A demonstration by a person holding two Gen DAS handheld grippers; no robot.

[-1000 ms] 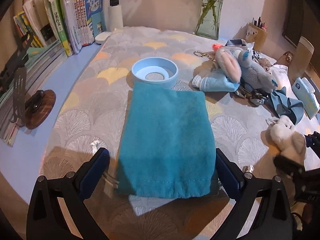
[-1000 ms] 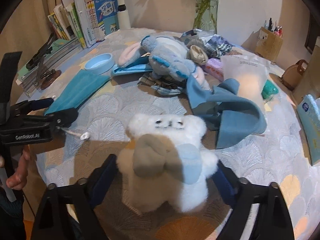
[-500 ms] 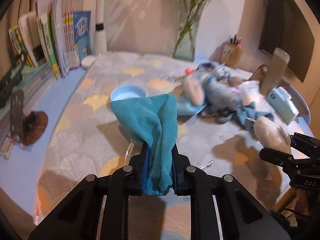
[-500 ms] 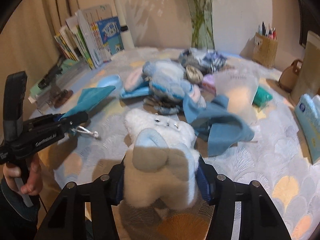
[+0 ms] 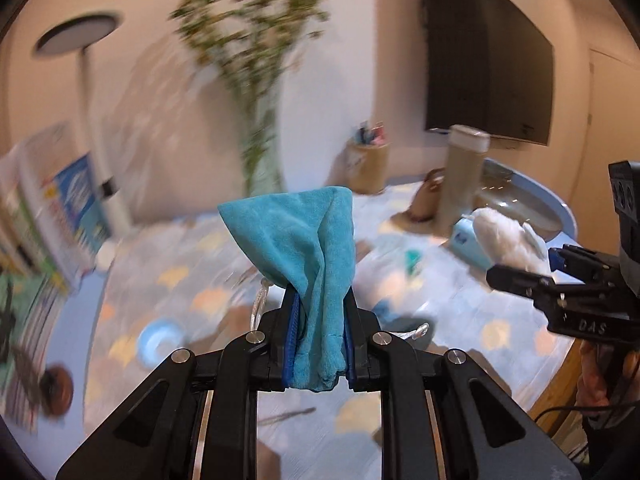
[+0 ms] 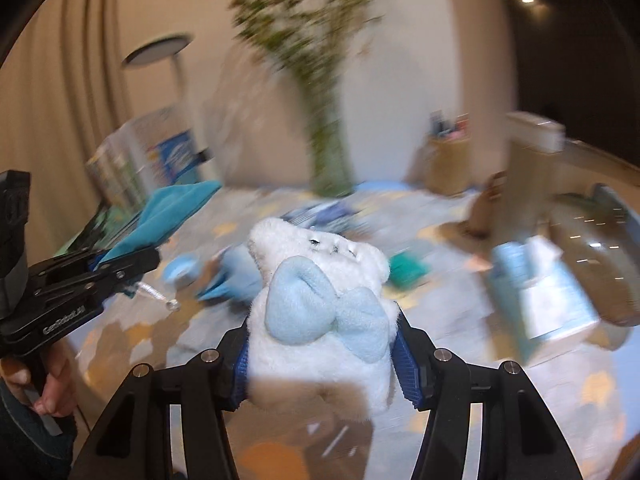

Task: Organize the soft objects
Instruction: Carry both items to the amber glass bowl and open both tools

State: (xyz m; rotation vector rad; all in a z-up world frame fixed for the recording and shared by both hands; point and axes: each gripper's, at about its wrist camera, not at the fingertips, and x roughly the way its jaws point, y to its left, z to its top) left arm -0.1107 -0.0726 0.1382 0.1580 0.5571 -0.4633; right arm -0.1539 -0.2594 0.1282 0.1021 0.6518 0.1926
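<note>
Left gripper (image 5: 319, 340): clamped tight on bunched teal drawstring pouch (image 5: 300, 248), lifted clear above patterned tablecloth (image 5: 460, 304); white cord (image 5: 258, 308) dangling beside jaws. Right gripper (image 6: 322, 354): jaws closed against sides of white plush toy (image 6: 320, 312) with pale blue bow (image 6: 332, 308), raised off table. Pouch to left of plush, well apart. Background blurred: glass vase with stems (image 5: 262, 160), blue bowl (image 5: 160, 340), books (image 5: 60, 208), white lamp (image 5: 92, 120), pen holder (image 6: 448, 160).

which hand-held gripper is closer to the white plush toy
Right. The right hand-held gripper is clamped on the white plush toy; the left hand-held gripper, off to its side, holds a teal pouch.
</note>
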